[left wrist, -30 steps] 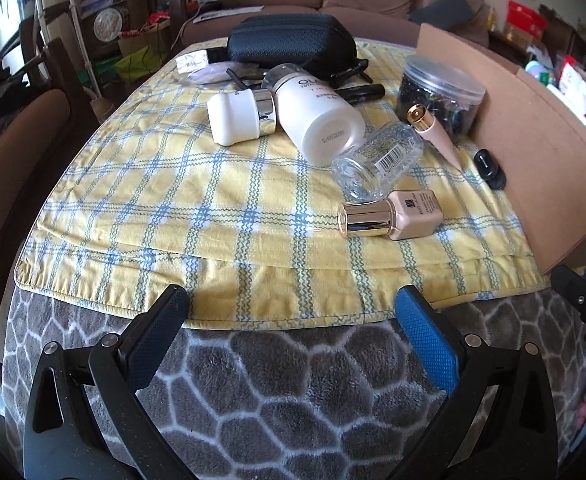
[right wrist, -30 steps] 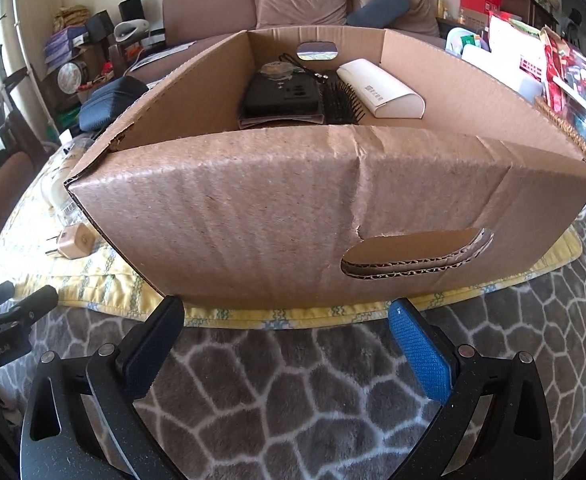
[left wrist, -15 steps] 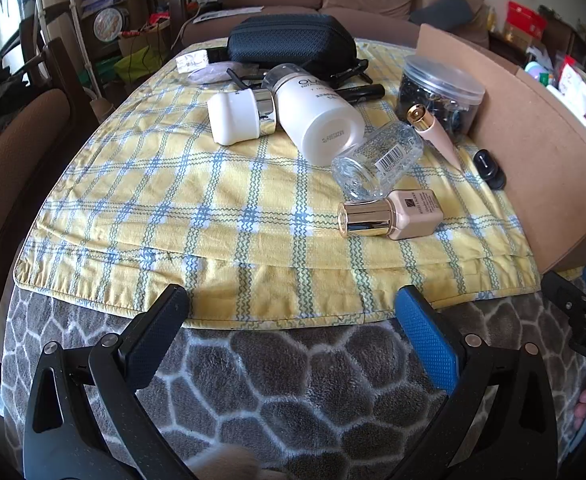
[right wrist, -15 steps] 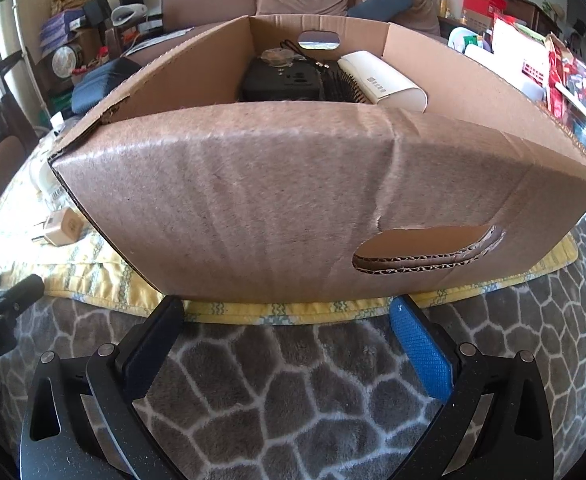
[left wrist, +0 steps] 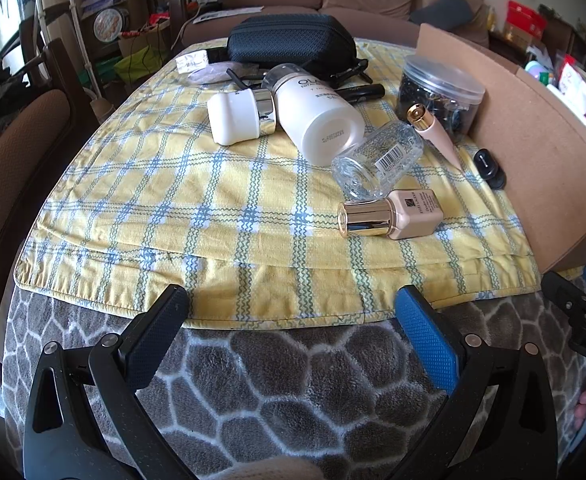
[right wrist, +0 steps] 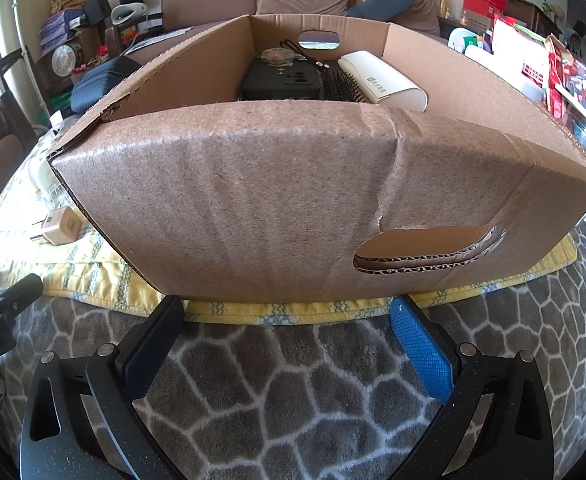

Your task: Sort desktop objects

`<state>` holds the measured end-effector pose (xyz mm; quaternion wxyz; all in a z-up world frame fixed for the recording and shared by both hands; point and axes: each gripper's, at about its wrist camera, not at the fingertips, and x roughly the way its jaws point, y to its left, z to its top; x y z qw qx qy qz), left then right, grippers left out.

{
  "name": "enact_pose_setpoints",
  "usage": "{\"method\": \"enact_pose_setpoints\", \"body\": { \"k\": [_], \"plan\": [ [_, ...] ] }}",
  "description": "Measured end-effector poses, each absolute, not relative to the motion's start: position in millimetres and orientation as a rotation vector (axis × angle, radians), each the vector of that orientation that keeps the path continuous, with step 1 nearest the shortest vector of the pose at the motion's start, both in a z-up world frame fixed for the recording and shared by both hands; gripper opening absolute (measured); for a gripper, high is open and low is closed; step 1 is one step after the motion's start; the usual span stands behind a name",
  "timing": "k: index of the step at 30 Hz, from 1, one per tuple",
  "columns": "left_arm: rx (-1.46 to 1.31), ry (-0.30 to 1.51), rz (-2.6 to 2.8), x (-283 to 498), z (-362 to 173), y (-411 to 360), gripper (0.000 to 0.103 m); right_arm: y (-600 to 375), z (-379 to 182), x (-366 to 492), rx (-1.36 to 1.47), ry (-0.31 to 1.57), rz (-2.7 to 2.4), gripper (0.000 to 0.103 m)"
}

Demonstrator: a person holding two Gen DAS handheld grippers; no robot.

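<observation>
Cardboard box looms closer than before.

The yellow checked woven cotton cloth looks matt and slightly puckered; beneath it lies a grey plush fleece blanket; the beige foundation bottle on the cloth has a glossy gold metallic cap; the brown corrugated cardboard box is rough, creased, matt; textured rubbery fingers.
</observation>
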<state>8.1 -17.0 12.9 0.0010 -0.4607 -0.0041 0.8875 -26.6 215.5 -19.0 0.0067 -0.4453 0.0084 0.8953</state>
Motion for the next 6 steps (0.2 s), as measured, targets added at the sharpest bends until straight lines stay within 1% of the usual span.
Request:
{"method": "enact_pose_setpoints", "body": {
  "k": [6],
  "plan": [
    [-1.447, -0.013, 2.786, 7.6, 12.7, -16.9, 0.103, 215.5, -19.0, -26.6, -1.393, 0.026, 2.801, 0.103]
  ]
}}
